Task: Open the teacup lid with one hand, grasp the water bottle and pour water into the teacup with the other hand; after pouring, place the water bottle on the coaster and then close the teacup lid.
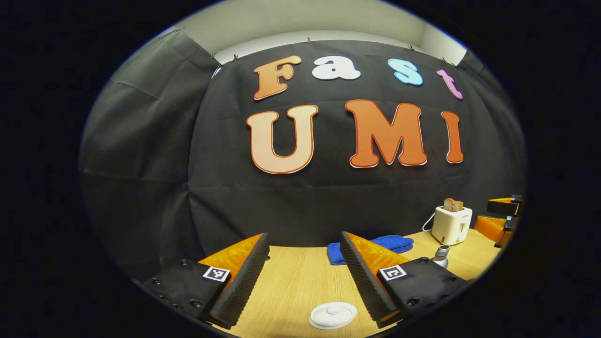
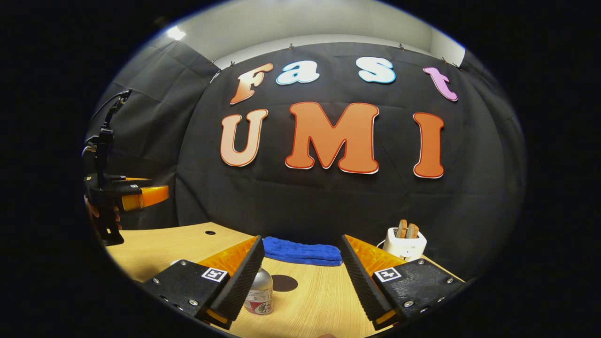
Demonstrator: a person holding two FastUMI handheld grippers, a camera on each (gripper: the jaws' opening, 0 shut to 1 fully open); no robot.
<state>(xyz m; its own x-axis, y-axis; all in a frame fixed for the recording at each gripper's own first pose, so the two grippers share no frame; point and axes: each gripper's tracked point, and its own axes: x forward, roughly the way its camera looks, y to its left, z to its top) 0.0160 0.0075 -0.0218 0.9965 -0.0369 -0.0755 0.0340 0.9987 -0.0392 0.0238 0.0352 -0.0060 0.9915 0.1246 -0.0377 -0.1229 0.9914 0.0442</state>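
Above the tabletop (image 1: 291, 286), both grippers hang open: left (image 1: 300, 277) over the lid (image 1: 333, 315), right (image 2: 300, 277) beside the bottle (image 2: 259, 291), ready to grasp.

Table (image 2: 324, 300): bottle (image 2: 259, 291), towel (image 2: 300, 251), toaster (image 2: 406, 241).

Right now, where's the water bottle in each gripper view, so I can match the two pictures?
Left gripper view: the water bottle pokes up at lower right, just past the right finger, in front of the toaster.
Right gripper view: the water bottle stands at lower centre-left, beside the left finger, with the dark round coaster to its right.
Shared landmark: the blue towel against the back wall.
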